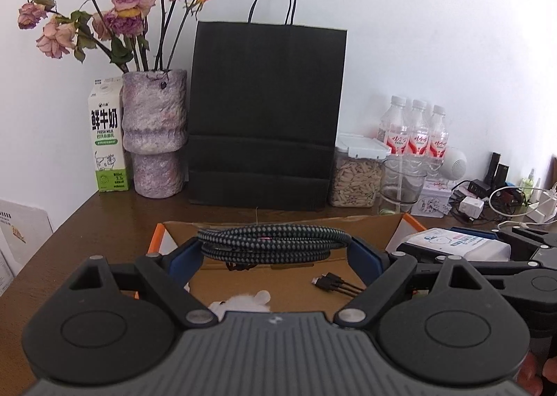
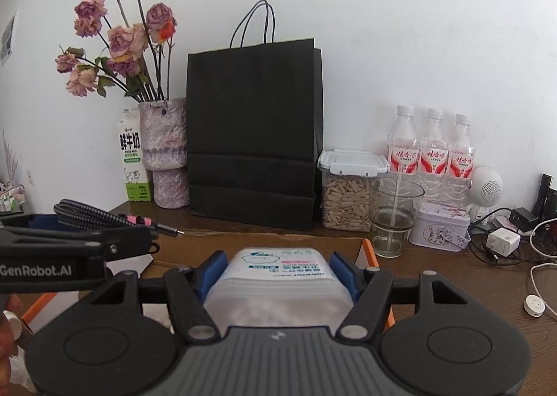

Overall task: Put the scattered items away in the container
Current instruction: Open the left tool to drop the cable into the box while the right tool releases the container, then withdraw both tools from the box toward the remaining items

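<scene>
Blue-padded fingers (image 1: 362,256) of the left gripper (image 1: 275,253) clamp a coiled braided cable (image 1: 275,241) by its two ends, and the coil hangs level over the open cardboard box (image 1: 278,277) near the front edge of the tabletop (image 1: 104,218). Down inside the box lie a thin black cable (image 1: 334,283) and something white and fluffy (image 1: 243,302) close to the near wall.

To the right, the right gripper (image 2: 276,269) grips a white wipes pack (image 2: 282,274) between its own blue fingers (image 2: 212,270), held above the right part of the box, whose orange-edged flap (image 2: 370,253) shows just beyond the pack.

As I judge it, both hands are at the drop stage. The cable is the trickier piece: its plug end (image 2: 167,229) and pink tie (image 2: 139,221) stick out toward the middle of the box, so it would pay to lower the coil well below the box rim before letting go, else it may spring open and drape over the wall. Setting it on bare cardboard at the far side keeps it off the thin black cable. The wipes pack looks soft and squat; it should go down flat on the right side, after the cable, so the two grippers do not crowd each other. The glass cup (image 2: 395,218) just past the right flap wants a wide berth.
</scene>
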Motion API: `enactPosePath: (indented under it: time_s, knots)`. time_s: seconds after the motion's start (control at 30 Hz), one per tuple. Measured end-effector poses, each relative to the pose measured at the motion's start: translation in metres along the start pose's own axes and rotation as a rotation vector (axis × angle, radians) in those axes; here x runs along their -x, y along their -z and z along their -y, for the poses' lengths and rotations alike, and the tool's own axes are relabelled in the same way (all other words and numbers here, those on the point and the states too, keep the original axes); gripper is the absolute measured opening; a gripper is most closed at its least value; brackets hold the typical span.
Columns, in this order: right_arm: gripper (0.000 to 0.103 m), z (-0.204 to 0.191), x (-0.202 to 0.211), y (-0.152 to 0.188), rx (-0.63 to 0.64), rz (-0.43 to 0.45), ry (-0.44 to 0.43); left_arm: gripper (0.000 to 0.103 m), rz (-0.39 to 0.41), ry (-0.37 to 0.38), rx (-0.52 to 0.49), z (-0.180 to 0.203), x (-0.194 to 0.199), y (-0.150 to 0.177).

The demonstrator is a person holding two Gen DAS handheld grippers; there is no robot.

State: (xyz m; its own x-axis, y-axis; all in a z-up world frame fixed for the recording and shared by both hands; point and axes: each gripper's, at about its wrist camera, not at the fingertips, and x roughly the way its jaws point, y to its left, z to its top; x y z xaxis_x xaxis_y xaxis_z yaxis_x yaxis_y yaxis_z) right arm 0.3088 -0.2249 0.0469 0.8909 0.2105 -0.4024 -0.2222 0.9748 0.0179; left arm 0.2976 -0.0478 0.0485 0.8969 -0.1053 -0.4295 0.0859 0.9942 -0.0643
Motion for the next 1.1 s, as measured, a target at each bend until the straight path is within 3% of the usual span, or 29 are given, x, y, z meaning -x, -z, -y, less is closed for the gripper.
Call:
enactPosePath:
  time_s: [0.33, 0.37, 0.43, 0.63, 1.1]
  knots:
    - [0.066, 0.002, -0.019, 0.021, -0.004, -0.087, 0.000, 0.093, -0.045, -0.011, 0.006, -0.005, -0.013, 0.010]
    - [0.070, 0.003, -0.018, 0.020, -0.013, -0.086, -0.002, 0.100, -0.039, -0.014, 0.010, -0.005, -0.011, 0.009]
    - [0.091, 0.005, -0.014, 0.019, -0.027, -0.088, -0.005, 0.103, -0.017, -0.027, 0.018, -0.006, -0.006, 0.007]
    - [0.102, 0.007, -0.005, 0.012, -0.041, -0.082, -0.007, 0.103, 0.000, -0.042, 0.028, -0.007, 0.001, 0.001]
    - [0.103, 0.000, 0.008, 0.009, -0.003, -0.084, 0.002, 0.103, 0.046, -0.043, 0.027, -0.004, 0.021, -0.003]
